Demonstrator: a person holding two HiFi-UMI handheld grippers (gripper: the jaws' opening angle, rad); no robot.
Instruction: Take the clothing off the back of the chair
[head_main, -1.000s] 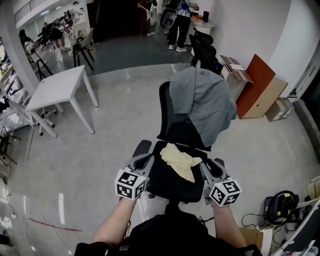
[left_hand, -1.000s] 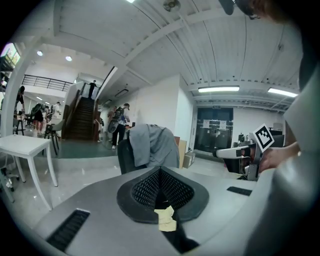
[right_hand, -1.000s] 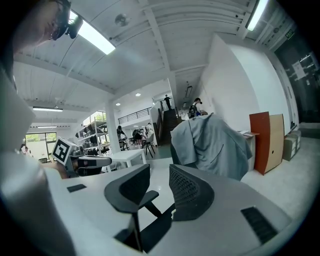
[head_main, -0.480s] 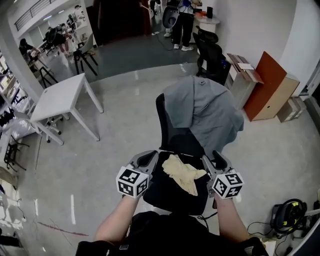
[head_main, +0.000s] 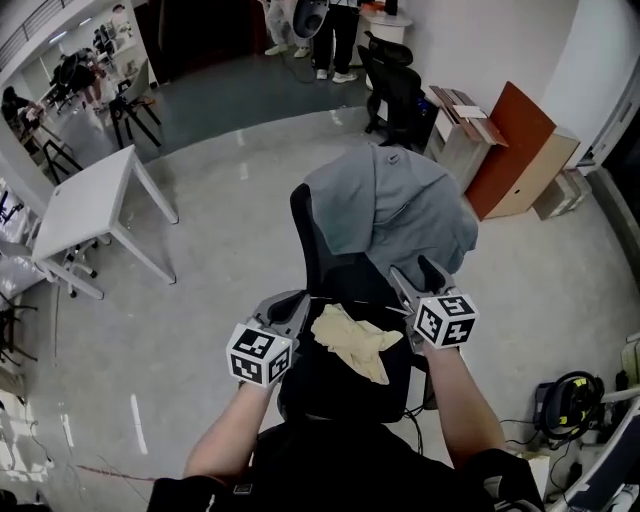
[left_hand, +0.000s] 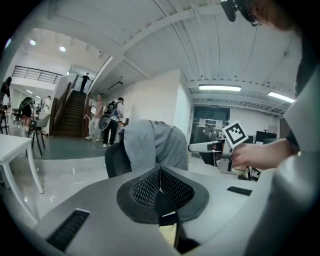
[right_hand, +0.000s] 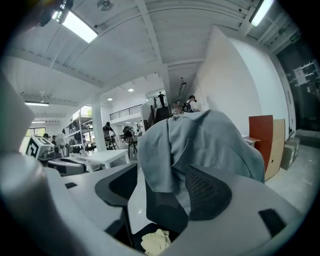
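A grey garment (head_main: 400, 210) (right_hand: 200, 145) (left_hand: 155, 142) hangs over the back of a black office chair (head_main: 330, 265). On the chair's seat lies a crumpled pale yellow cloth (head_main: 350, 338) (right_hand: 155, 242). My left gripper (head_main: 290, 305) (left_hand: 160, 182) is shut and empty, by the seat's left side, short of the chair back. My right gripper (head_main: 415, 275) (right_hand: 165, 192) is open just below the garment's lower right hem. Its jaws have just been opening. The garment and chair back show beyond the gap, and nothing is gripped.
A white table (head_main: 90, 205) stands at the left. An orange board with a cabinet and boxes (head_main: 515, 150) lines the right wall, a second black chair (head_main: 395, 85) behind. People (head_main: 335, 30) stand far back. Cables and a yellow-black device (head_main: 565, 405) lie at the right.
Both grippers have moved forward along the seat toward the chair back. The right one went further, up to the garment's hem, and its jaws spread wider. The left stayed shut.
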